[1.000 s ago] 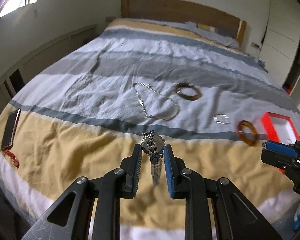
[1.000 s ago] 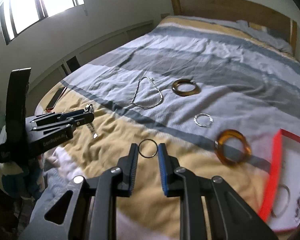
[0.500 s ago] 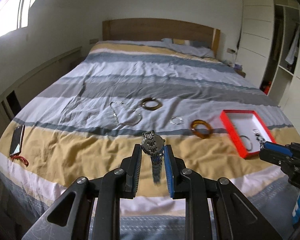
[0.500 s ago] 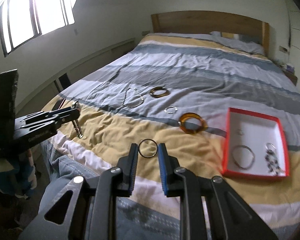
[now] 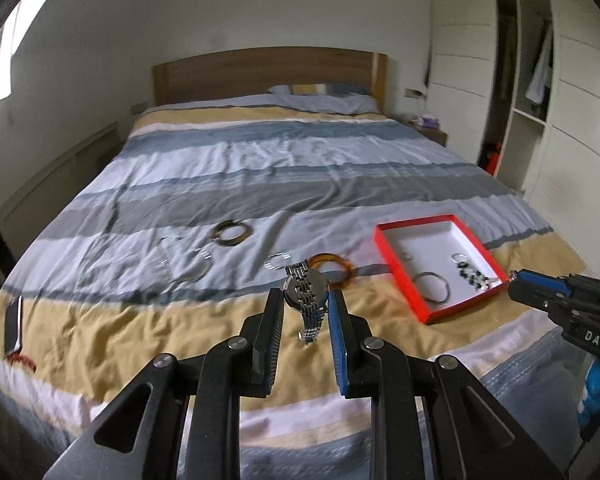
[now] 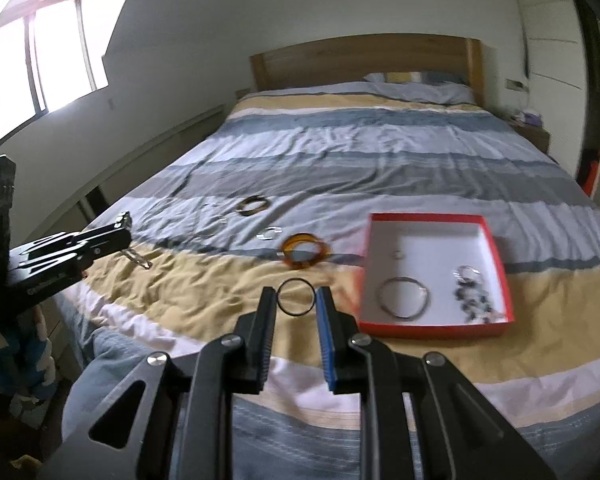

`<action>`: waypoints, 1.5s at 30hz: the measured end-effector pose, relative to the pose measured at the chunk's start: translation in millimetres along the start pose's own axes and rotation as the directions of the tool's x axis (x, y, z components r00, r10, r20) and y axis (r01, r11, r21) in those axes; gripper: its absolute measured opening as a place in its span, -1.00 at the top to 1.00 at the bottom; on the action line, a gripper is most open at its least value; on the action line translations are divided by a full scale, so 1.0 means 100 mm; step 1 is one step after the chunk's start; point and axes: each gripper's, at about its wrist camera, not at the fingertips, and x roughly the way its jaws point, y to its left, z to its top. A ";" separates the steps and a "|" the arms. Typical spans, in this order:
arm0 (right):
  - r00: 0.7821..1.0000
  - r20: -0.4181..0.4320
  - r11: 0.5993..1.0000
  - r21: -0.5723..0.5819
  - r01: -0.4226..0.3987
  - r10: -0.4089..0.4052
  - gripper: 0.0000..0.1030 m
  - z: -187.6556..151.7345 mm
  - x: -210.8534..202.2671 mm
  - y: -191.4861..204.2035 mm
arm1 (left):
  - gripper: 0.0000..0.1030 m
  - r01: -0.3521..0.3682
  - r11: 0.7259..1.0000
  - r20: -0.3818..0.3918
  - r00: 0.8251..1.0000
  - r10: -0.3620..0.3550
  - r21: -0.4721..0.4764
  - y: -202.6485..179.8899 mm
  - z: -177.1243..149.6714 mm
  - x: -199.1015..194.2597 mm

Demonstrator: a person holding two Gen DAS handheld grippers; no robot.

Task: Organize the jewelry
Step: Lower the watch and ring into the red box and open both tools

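You have one red box (image 6: pixel 498 272) lying on the bedspread (image 6: pixel 340 152), right of centre in the right wrist view, and I count four things in it: a large silver bangle (image 6: pixel 403 297), a small ring (image 6: pixel 398 255), a silver hoop (image 6: pixel 469 271) and a dark beaded piece (image 6: pixel 473 300).

Loose on the bedspread, in the middle of the frame, there are four pieces — one amber bangle (image 6: pixel 306 251), one dark brown bangle (image 6: pixel 253 205), one small silver hoop (image 6: pixel 269 233) and one chain necklace (image 5: pixel 184 260), which is blurred in both views. At the left edge of the left wrist view lies one phone (image 5: pixel 13 325).

Your left gripper (image 5: pixel 305 312) is clenched on a silver watch (image 5: pixel 303 287): the round case is pinched between the two pads, its link band hanging down between the fingers, low in the centre of the frame.

Your right gripper (image 6: pixel 296 307) is closed down on a thin black ring (image 6: pixel 295 297) — both pads touch its rim, and it is held upright at the fingertips, lower centre of the frame, just left of the red box.
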 end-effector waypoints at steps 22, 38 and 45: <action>0.979 -0.163 0.983 0.110 0.144 -0.126 0.63 0.37 1.33 -1.80 | 0.57 0.229 0.962 -0.214 0.957 -0.195 0.150 -1.43 0.65 2.33; 0.935 -0.322 0.987 0.020 0.160 -0.145 0.63 0.51 2.27 -2.33 | 0.57 0.199 0.966 -0.316 0.939 -0.139 0.165 -1.67 0.63 3.44; 0.921 -0.352 0.985 -0.054 0.161 -0.170 0.61 0.46 2.37 -2.26 | 0.54 0.177 0.969 -0.318 0.941 -0.116 0.170 -1.69 0.57 3.56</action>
